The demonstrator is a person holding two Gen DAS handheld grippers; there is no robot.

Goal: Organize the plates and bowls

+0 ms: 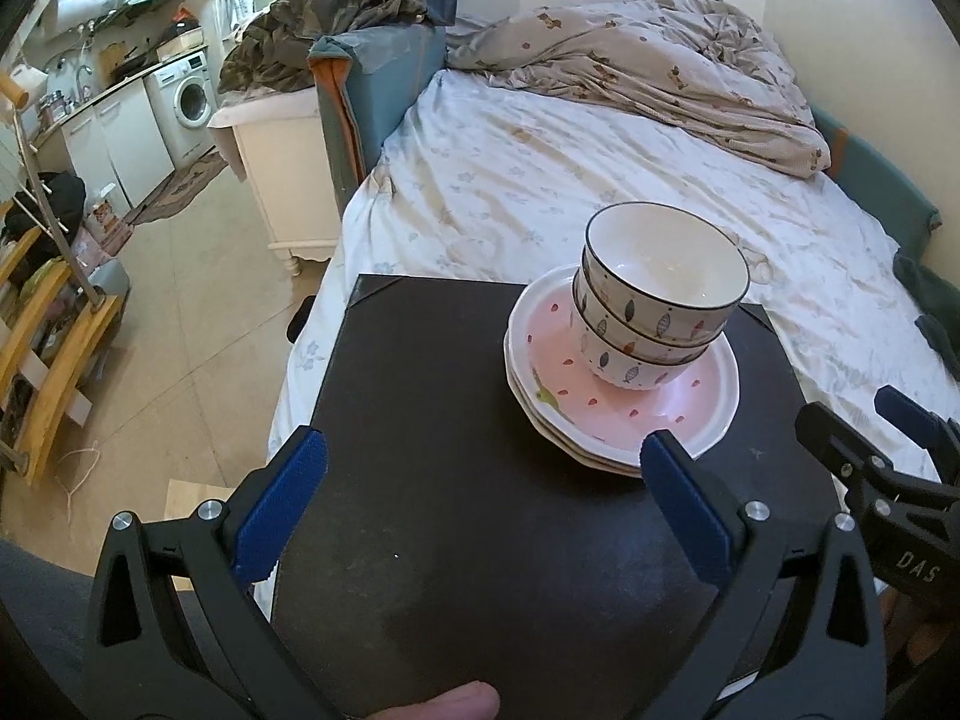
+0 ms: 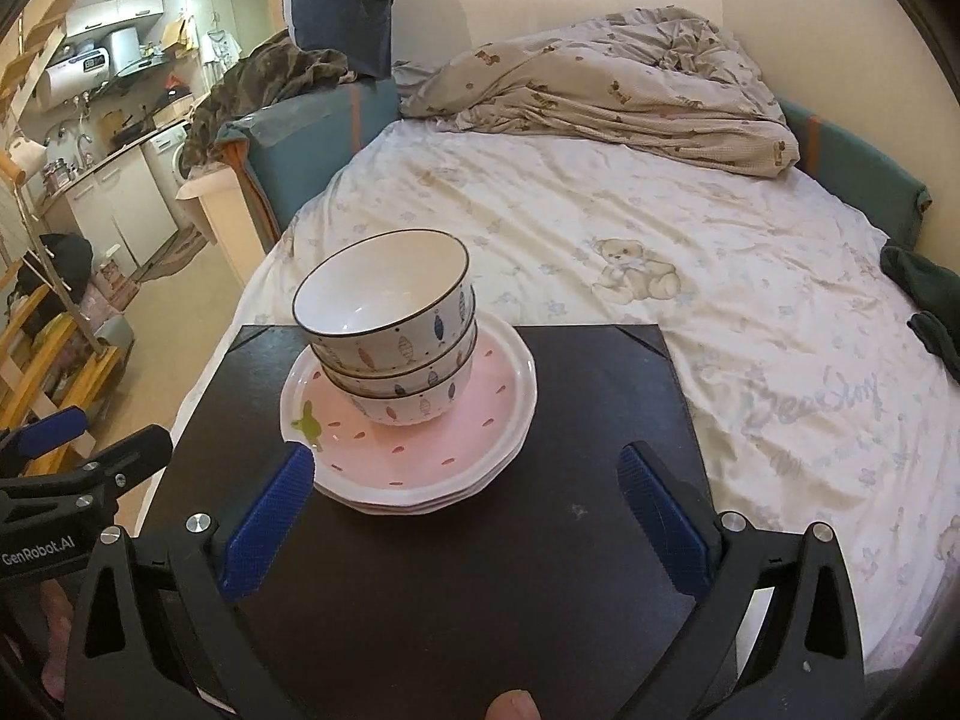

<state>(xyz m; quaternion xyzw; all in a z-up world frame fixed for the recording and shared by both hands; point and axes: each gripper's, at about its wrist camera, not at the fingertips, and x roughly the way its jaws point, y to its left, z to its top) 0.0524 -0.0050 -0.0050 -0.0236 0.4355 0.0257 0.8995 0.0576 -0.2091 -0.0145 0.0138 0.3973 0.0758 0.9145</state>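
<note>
Three white bowls (image 1: 654,312) (image 2: 396,348) with fish patterns and dark rims are nested in a stack. They stand on a stack of pink plates (image 1: 636,414) (image 2: 420,450) with white rims, on a black board (image 1: 480,540) (image 2: 480,570). My left gripper (image 1: 486,462) hangs wide open over the board, just short of the plates and to their left, with nothing between its blue pads. My right gripper (image 2: 465,480) is wide open too, and its left pad (image 2: 270,516) sits close to the plates' near rim. Each gripper appears at the edge of the other's view.
The board lies on a bed (image 2: 720,276) with a white printed sheet and a crumpled duvet (image 1: 648,60) at the far end. A white nightstand (image 1: 282,168) and a kitchen area with a washing machine (image 1: 189,93) lie to the left. A dark cloth (image 2: 930,294) lies at the bed's right edge.
</note>
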